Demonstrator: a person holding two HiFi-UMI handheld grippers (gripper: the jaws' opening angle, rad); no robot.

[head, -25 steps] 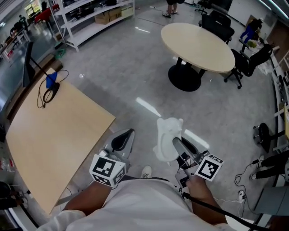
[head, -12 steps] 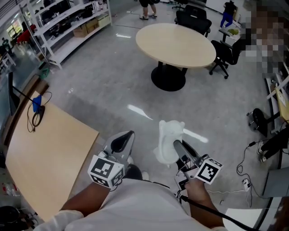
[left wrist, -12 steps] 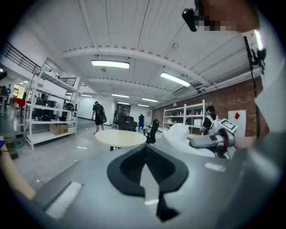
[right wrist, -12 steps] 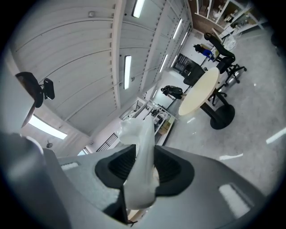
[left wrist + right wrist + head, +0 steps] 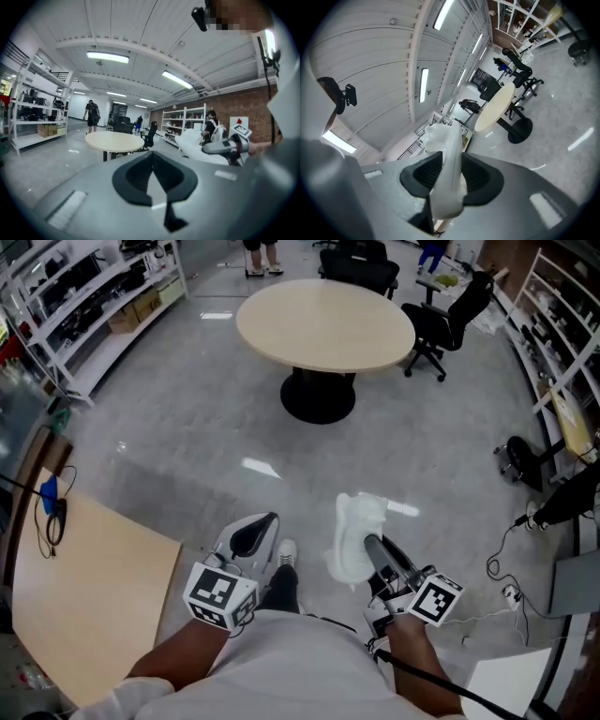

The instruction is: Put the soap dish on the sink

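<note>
**Carrying the soap dish in the right claw, with no sink in sight**

Gripping is the right gripper's job here. In the right gripper view its 2 black pads press on either side of the white soap dish, which stands on edge between them. The dish is clamped near its lower end. From there its long axis runs out along the jaws and past the fingertips, towards the upper left of that frame. In the head view the same dish juts from the claw towards the top of the frame, tilted slightly left, over bare grey floor.

The left gripper sits at lower centre-left of the head view, beside the dish but apart from it. Its jaws are together with nothing between them, as the left gripper view shows plainly.

Further out, a round table fills the top centre, shelves line the upper left, and a wooden table takes the lower left corner. No sink appears in any of the 3 views, so which way it lies from the claw cannot be told.

My reading is that the delivery falls to the right hand alone. Because the dish is held on edge, the wrist will probably have to roll so it can go down flat.
</note>
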